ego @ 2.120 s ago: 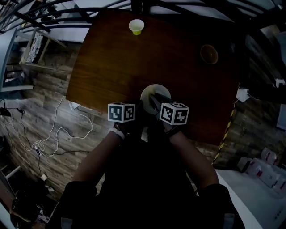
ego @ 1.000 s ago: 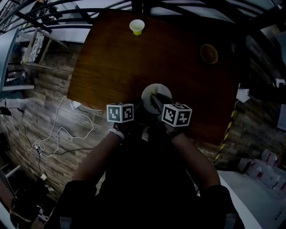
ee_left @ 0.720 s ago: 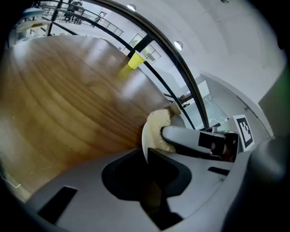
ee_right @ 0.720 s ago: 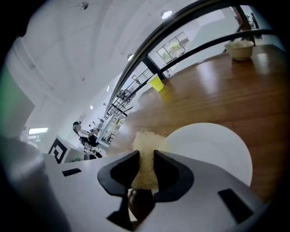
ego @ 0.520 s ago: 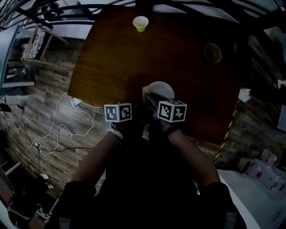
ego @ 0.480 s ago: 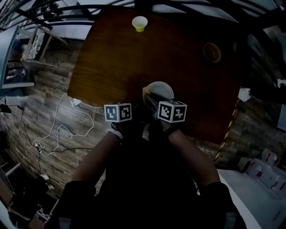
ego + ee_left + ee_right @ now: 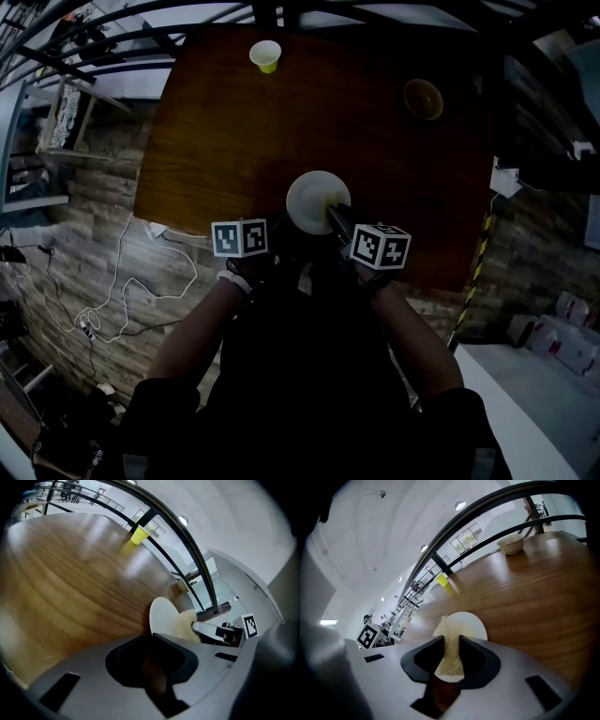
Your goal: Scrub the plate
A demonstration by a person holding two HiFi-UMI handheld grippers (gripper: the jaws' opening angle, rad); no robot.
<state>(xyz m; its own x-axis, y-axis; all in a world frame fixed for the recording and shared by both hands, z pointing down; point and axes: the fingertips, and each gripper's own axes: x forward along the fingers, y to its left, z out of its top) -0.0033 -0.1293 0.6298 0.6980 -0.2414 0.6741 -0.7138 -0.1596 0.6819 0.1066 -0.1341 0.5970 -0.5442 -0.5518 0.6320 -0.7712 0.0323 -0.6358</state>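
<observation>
A white plate (image 7: 314,199) lies on the brown table (image 7: 234,131) near its front edge. My left gripper (image 7: 280,226) is at the plate's near left rim; in the left gripper view the jaws (image 7: 152,637) are together on the edge of the plate (image 7: 162,616). My right gripper (image 7: 451,642) is shut on a pale yellow sponge (image 7: 450,654), which rests on the plate (image 7: 471,623). From the head view the right gripper (image 7: 336,215) reaches in over the plate's near right side. The sponge (image 7: 185,625) also shows in the left gripper view.
A yellow cup (image 7: 265,54) stands at the table's far edge. A tan bowl (image 7: 423,97) sits at the far right. Dark railings (image 7: 112,23) run behind the table. A white cable (image 7: 122,281) trails over the wooden floor on the left.
My right gripper and the sponge have slid toward the plate's near right edge, so more of the plate's face shows. The left gripper stays at the rim. The head view has shifted slightly.
</observation>
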